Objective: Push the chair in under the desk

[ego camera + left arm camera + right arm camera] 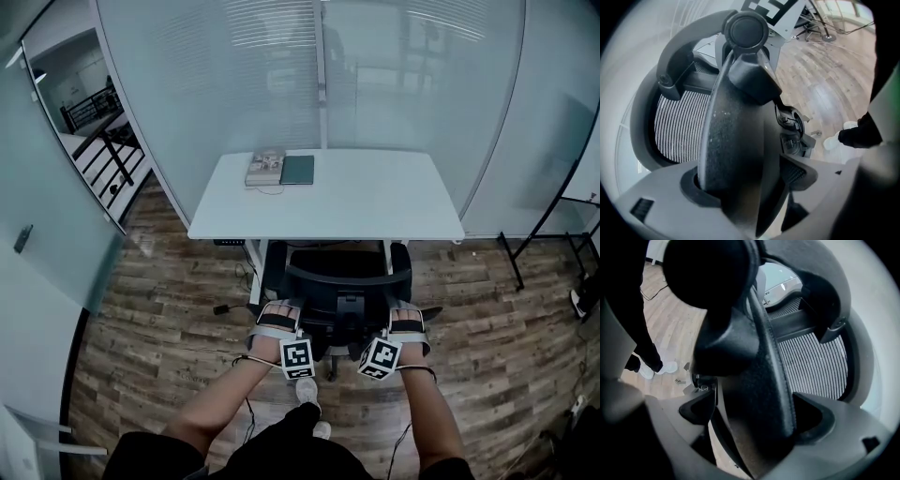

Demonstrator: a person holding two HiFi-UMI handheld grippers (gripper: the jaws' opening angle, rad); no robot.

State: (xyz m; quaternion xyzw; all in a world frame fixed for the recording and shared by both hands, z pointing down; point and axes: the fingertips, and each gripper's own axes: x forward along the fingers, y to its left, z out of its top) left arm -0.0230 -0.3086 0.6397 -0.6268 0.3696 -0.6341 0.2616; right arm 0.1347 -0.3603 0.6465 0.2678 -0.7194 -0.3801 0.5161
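At the desk (375,202), chair (343,277) tucked partway, left gripper (276,317) and right gripper (405,319) clamped on it (gripper views confirm)

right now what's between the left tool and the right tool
The chair's backrest fills that gap in the head view. The left tool is shut on its left armrest, the right tool on its right armrest.

Between the 2 smooth, matt grey plastic fingers (651,201), the chair (736,140) frame is black plastic with a rough, grainy finish. Beyond the fingers its back is fine ribbed mesh. The floor (834,89) is softly glossy wood plank; the table (375,202) top smooth matt white.
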